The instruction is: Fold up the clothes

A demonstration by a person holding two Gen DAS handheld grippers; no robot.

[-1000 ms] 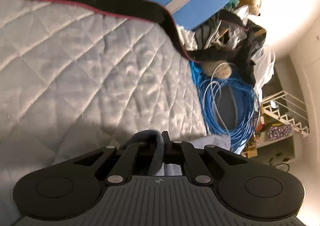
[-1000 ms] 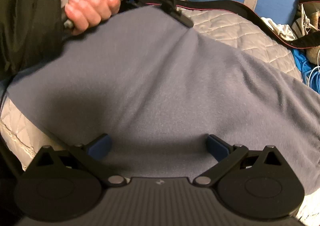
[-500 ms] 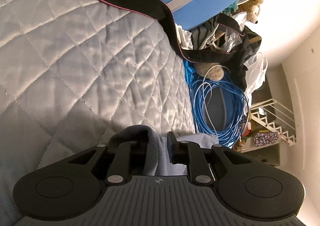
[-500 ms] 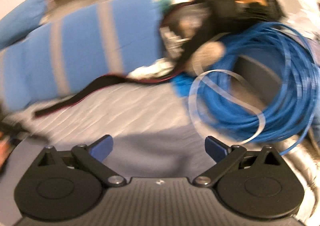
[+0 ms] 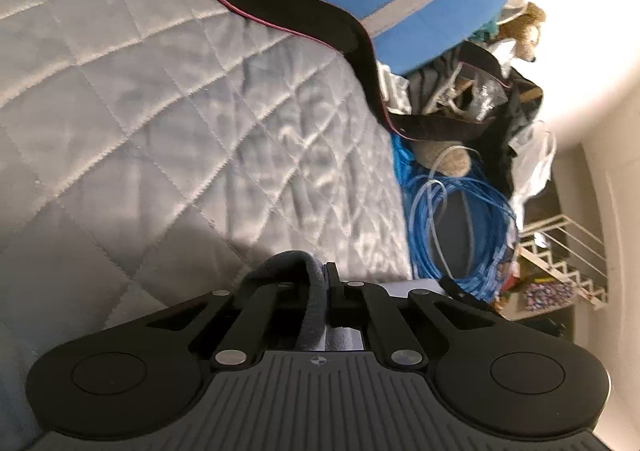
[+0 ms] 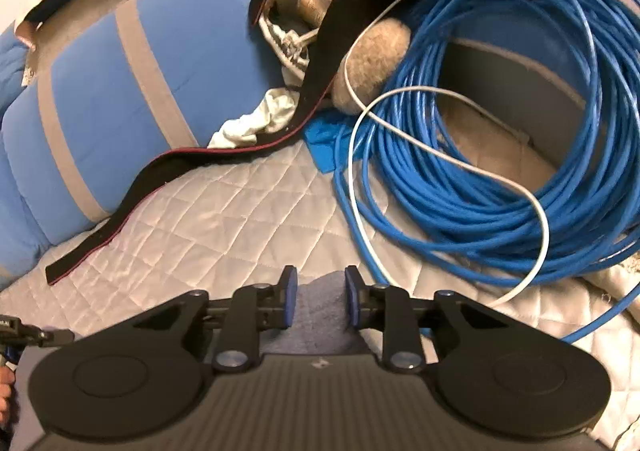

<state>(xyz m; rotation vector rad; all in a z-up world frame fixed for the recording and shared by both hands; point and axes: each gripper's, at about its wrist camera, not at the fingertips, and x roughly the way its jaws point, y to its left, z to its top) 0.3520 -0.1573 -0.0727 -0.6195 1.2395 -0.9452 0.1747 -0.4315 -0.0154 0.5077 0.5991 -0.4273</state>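
A grey-blue garment lies on the quilted bedspread (image 5: 160,123). My left gripper (image 5: 320,279) is shut on a fold of the garment (image 5: 310,315), which bulges up between the fingers. In the right wrist view my right gripper (image 6: 318,291) is partly closed, its blue pads a narrow gap apart, with an edge of the garment (image 6: 316,307) lying between and below them. I cannot tell whether the pads pinch the cloth.
A coil of blue cable (image 6: 500,155) with a white wire lies on the bed to the right. A blue pillow with grey stripes (image 6: 120,99) and a black strap with red trim (image 6: 192,171) lie behind. Cluttered bags and a teddy bear (image 5: 520,31) sit beyond.
The right gripper swung from above the garment's middle to its edge near the cable coil, and its fingers closed most of the way. The left gripper keeps its hold.
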